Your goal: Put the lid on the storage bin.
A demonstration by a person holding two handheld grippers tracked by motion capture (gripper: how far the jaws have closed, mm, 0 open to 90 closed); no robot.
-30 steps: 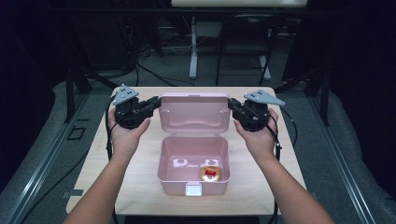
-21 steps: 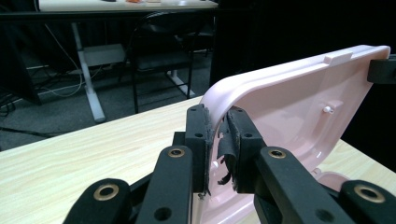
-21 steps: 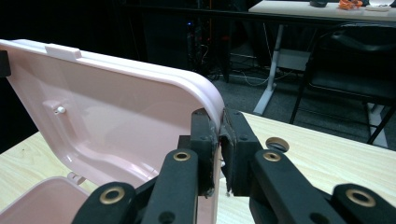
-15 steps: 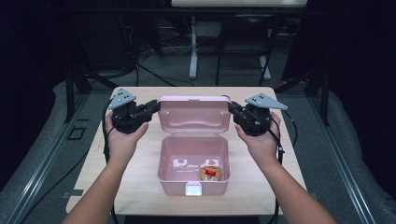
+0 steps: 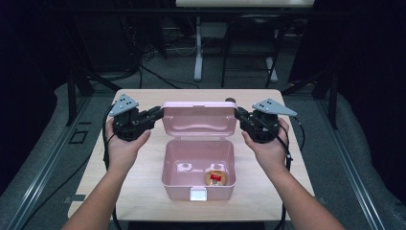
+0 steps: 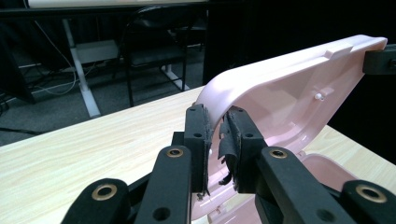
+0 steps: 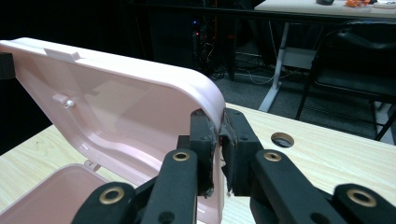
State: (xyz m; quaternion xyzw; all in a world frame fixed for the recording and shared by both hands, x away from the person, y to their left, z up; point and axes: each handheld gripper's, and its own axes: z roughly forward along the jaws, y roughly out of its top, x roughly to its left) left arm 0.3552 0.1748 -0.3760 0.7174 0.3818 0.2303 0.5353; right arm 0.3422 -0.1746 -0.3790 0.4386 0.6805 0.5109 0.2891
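At centre frame, the pink box lid [image 5: 198, 118] is being pinched upright by left hand-held gripper [image 5: 155, 113] and right hand-held gripper [image 5: 241, 116], unchanged; closing is judged pending.

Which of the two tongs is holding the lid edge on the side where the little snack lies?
The right tongs: they clamp the pink lid on the side where the snack lies; the left tongs grip the opposite edge.

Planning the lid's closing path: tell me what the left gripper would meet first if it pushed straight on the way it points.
The left gripper points inward along the pink lid, whose edge sits between its fingers. Pushed on, it would likely drive into that lid; beyond it waits the right gripper.
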